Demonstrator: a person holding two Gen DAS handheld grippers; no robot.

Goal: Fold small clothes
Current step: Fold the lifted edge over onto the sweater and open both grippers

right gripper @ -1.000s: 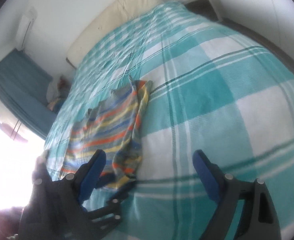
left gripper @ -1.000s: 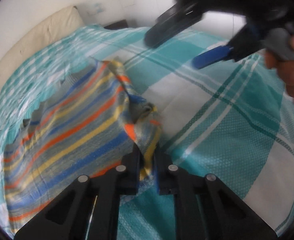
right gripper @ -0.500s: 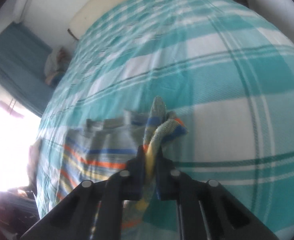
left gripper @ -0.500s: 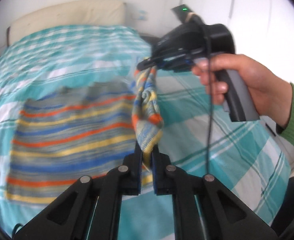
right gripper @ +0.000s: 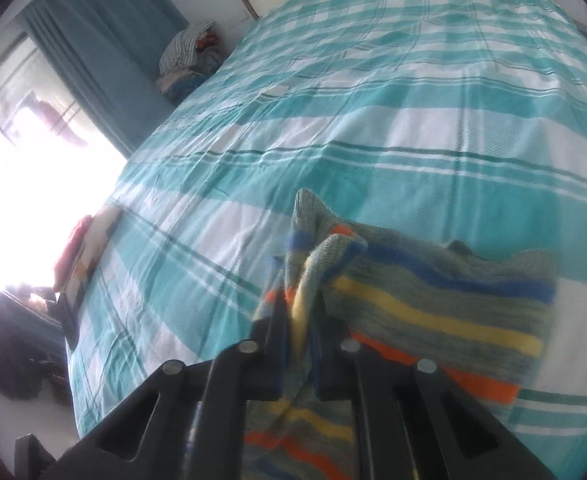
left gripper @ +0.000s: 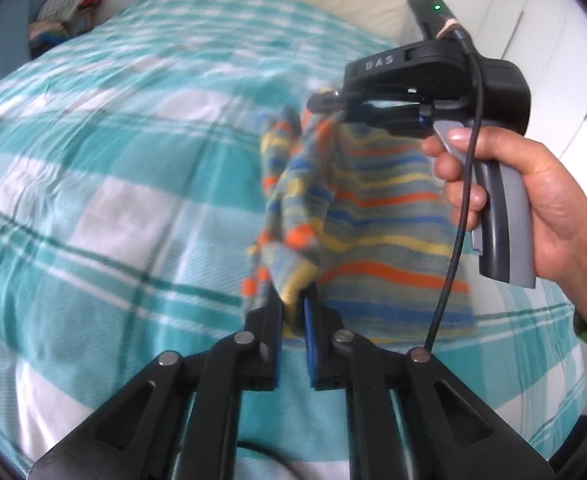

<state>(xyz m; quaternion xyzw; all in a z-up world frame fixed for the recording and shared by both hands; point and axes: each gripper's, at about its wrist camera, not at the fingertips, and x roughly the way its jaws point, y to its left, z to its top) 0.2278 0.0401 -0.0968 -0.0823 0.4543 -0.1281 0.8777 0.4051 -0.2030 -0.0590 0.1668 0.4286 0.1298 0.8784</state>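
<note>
The left gripper (left gripper: 293, 312) is clamped on a bunched edge of the striped garment (left gripper: 373, 216); its jaws have just eased apart a little, with the cloth pinched between the blue pads. The right gripper (left gripper: 333, 102), seen from the left wrist camera at the far right, is clamped on another bunched part of the same garment, held by a hand (left gripper: 533, 204) on its grey handle; its jaws too have just eased apart slightly around the cloth. From the right wrist camera, the right gripper (right gripper: 299, 320) shows a fold of the striped garment (right gripper: 433, 304) squeezed between its pads. The garment is stretched between the two grippers, lifted above the bed (left gripper: 113, 200) with its teal and white checked cover, and its loose part drapes down to the right. A pile of clothes (right gripper: 189, 60) sits beyond the bed's far left corner, near a teal curtain (right gripper: 105, 40).
</note>
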